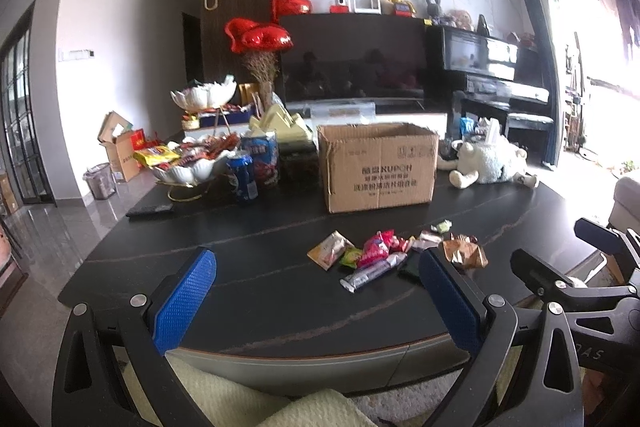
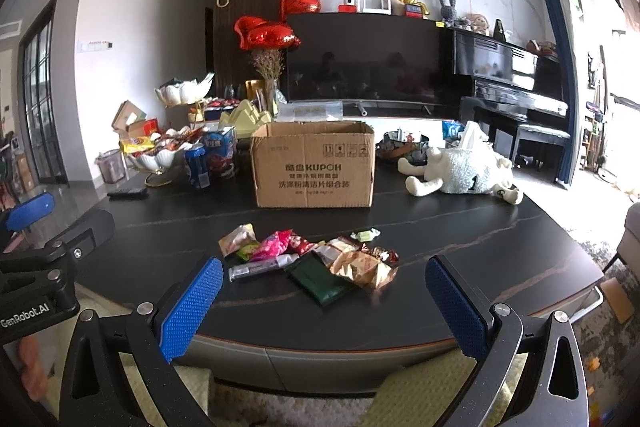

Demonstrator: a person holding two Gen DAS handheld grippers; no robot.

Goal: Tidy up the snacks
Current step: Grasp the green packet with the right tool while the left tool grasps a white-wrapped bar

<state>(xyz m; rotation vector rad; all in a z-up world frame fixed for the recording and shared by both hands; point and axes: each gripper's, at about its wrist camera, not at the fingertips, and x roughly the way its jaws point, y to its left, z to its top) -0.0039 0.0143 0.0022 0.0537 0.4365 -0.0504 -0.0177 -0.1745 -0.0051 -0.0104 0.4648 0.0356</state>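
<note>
Left wrist view puts my left gripper (image 1: 318, 281) low at the near edge of the dark table (image 1: 248, 267), its blue-padded jaws spread wide with nothing between them. My right gripper (image 2: 324, 291) sits beside it at the same near edge, jaws likewise wide apart and empty; I can see its black frame at the right of the left view.

The snacks (image 2: 312, 259) lie in a loose heap toward the near edge of the table, roughly mid-way along it, just ahead of both grippers. From the right wrist view I make out a crumpled pink packet (image 2: 274, 245), a pale orange sachet (image 2: 237, 238) at the left end, a small green-and-yellow wrapper (image 2: 248, 251), a long silvery bar (image 2: 262, 267) lying flat, a flat dark green pouch (image 2: 320, 281) nearest me, and a puffy gold-brown bag (image 2: 366, 269) at the right end. A single pale green wrapped candy (image 2: 365, 235) lies just apart, on the far side of the heap.

Behind the heap, toward the middle of the table, stands an open cardboard box (image 2: 314, 167), flaps up, printed side facing me. A white plush toy (image 2: 460, 173) lies toward the far right edge. Toward the far left corner a white bowl (image 2: 154, 159) piled with packets stands next to a blue can (image 2: 197, 167).
</note>
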